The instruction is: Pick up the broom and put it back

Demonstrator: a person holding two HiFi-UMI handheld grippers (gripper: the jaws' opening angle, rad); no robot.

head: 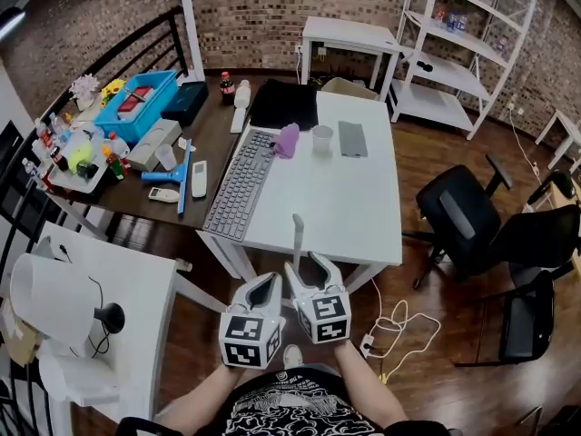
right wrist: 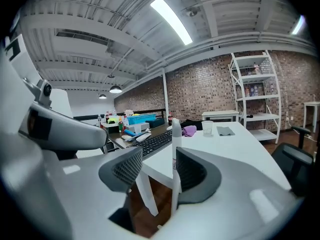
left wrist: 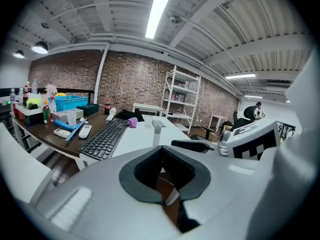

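Note:
The broom shows only as a pale grey handle (head: 297,234) that stands upright against the front edge of the white table (head: 363,207). My right gripper (head: 306,263) is open around it. In the right gripper view the handle (right wrist: 176,149) runs between the jaws, close against the right pad (right wrist: 192,171), with a wide gap to the left pad. My left gripper (head: 270,280) hangs just left of the right one, shut, with nothing in it. In the left gripper view the handle's top (left wrist: 157,128) rises beyond that gripper's tips (left wrist: 161,149). The broom's head is hidden.
A keyboard (head: 241,184), a purple cloth (head: 287,140) and a cup (head: 321,139) lie on the white table. A cluttered dark desk with a blue bin (head: 141,103) adjoins it on the left. A black office chair (head: 463,216) stands to the right, with cables (head: 395,330) on the floor.

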